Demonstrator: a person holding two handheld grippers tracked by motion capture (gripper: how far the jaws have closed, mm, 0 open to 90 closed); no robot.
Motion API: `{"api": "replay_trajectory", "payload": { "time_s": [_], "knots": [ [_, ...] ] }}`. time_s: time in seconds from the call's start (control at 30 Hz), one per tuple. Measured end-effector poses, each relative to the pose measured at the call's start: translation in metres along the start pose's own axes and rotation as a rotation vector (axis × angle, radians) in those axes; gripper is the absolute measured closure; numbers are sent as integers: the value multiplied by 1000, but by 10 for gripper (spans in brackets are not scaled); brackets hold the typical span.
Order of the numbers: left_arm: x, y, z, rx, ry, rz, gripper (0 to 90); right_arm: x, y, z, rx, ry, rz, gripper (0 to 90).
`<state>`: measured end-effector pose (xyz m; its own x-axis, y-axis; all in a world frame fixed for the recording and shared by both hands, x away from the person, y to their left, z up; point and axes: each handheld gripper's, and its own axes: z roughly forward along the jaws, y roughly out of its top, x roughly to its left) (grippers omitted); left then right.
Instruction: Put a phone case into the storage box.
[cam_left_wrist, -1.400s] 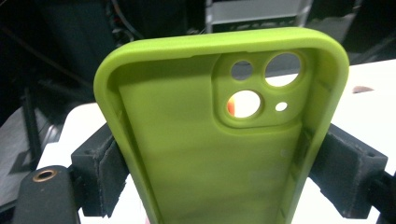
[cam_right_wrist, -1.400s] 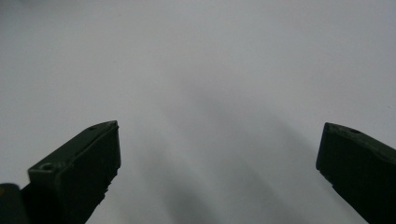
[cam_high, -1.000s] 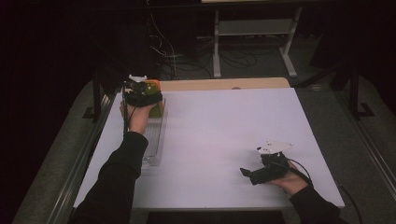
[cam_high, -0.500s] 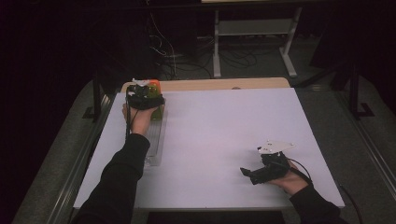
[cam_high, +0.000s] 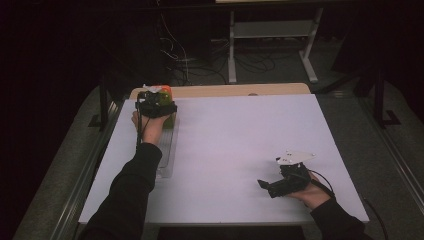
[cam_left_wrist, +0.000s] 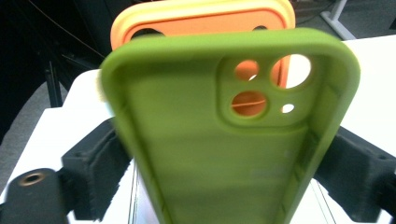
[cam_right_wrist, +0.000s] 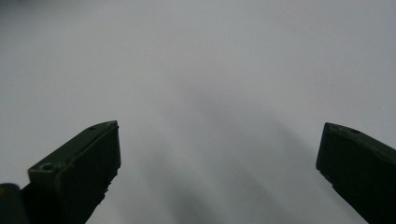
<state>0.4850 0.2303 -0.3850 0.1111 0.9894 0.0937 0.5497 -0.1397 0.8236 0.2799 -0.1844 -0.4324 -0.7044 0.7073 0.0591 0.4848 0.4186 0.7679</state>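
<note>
Because the next move turns on how the case sits in the tongs, that comes first. A green phone case (cam_left_wrist: 196, 154) lies straight ahead of the left gripper (cam_high: 156, 100), between its two black jaws. Its long axis runs away from the gripper's camera, hollow inside facing the camera, with the camera cut-out at the far end. The jaws stand wide, one on each long edge, and the pads appear to touch both edges, so I judge the case held by its width. The jaws have just been opening a little, with the case between them. Whether the case's near end rests on anything is hidden.

Just behind the green case stands an orange case (cam_left_wrist: 205, 23), and behind that the rim of a pale yellow case (cam_left_wrist: 122, 21). That makes three cases, as far as the blur allows.

In the high view, this group sits at the far left of the white table (cam_high: 240, 140), over the far end of one clear plastic rack (cam_high: 167, 155). The rack runs lengthwise toward the person.

The left hand is the nearer one by far. The right gripper (cam_high: 267, 186) rests well apart at the near right of the table. Its jaws are spread wide with nothing between them, above bare tabletop. There are two grippers in all.
</note>
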Motion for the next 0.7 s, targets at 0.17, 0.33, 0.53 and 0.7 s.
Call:
{"api": "replay_trajectory", "payload": {
  "time_s": [0.17, 0.33, 0.53, 0.7],
  "knots": [
    [2, 0, 1, -5, -10, -20, 43, 0, 0, 0, 3, 4, 2, 0],
    [5, 0, 0, -12, -22, -22, 12, 0, 0, 0, 3, 4, 3, 0],
    [9, 3, -9, -18, -51, -18, 10, 0, 0, 0, -1, 1, -4, 0],
    [15, 4, -20, 13, -137, -2, 10, 0, 0, -1, -1, 1, -3, 0]
  ]
}}
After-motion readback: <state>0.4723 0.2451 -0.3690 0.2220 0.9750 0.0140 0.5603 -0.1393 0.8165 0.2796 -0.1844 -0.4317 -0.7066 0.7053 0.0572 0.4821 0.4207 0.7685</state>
